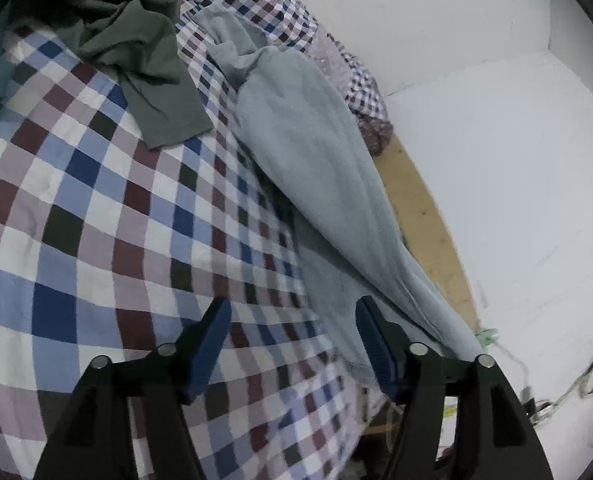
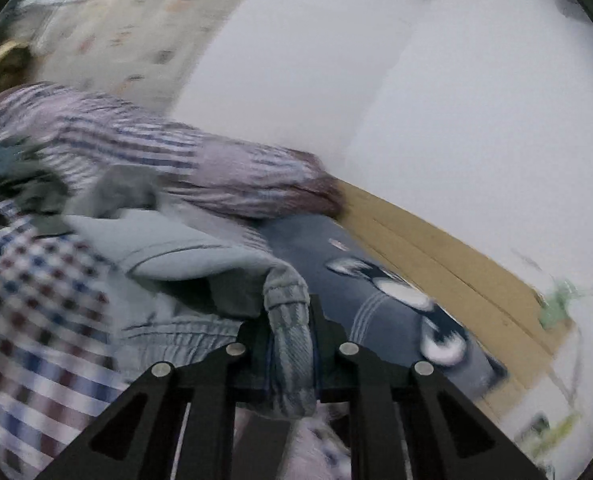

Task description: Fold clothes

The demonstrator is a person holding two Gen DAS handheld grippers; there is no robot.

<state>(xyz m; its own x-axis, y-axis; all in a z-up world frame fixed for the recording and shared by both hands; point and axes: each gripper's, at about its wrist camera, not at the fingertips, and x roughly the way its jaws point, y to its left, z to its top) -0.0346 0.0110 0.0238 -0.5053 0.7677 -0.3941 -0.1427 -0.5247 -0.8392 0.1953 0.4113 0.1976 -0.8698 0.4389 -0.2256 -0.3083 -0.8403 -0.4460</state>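
A light blue-grey garment (image 1: 312,160) lies stretched along the right side of the checked bed sheet (image 1: 96,216). My left gripper (image 1: 292,340) is open and empty, its blue pads just above the sheet, the right pad at the garment's near edge. In the blurred right wrist view my right gripper (image 2: 290,332) is shut on the ribbed cuff (image 2: 288,312) of the same light blue-grey garment (image 2: 176,256), which trails away to the left.
A dark green shirt (image 1: 136,52) lies crumpled at the far left of the bed. A dark blue garment (image 2: 356,280) with white print lies by the wooden bed edge (image 2: 456,260). The wooden edge (image 1: 420,216) borders a white wall (image 1: 496,160).
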